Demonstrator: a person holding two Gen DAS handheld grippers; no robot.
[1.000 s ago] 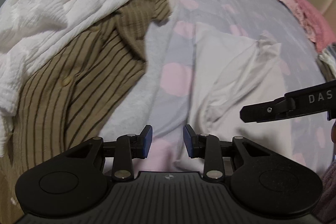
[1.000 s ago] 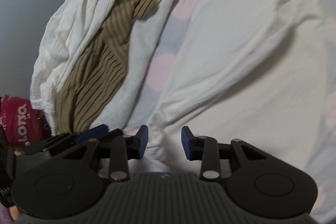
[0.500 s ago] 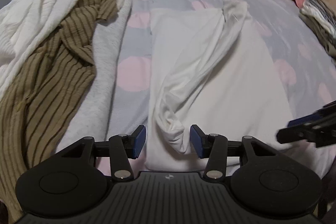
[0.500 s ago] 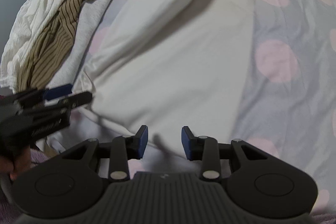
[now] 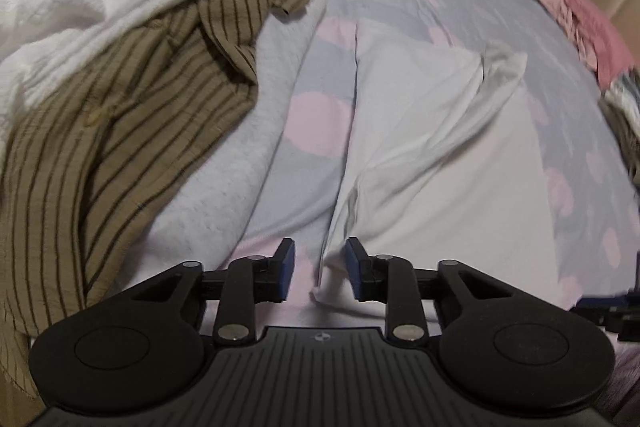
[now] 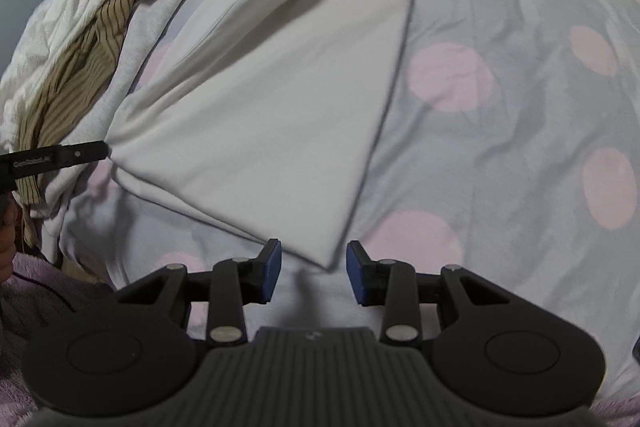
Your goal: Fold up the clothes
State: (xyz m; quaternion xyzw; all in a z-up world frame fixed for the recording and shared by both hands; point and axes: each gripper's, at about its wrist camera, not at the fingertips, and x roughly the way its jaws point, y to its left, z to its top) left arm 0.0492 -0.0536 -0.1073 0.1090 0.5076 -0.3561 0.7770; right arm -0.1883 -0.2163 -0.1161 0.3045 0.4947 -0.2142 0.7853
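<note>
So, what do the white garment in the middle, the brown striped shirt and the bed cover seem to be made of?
White garment: smooth, matte, probably a thin cotton knit; it lies flat with soft folds.
Brown striped shirt: looks like crinkled woven cloth, perhaps cotton or linen; puckered surface, dark stripes, a button.
Bed cover: soft matte fabric, grey-blue with pink dots; the fibre cannot be told.

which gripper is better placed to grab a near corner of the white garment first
Left. The left gripper already has the white garment's near left corner between its open pads. The right gripper is open too, but the near right corner sits just ahead of its pads.
</note>
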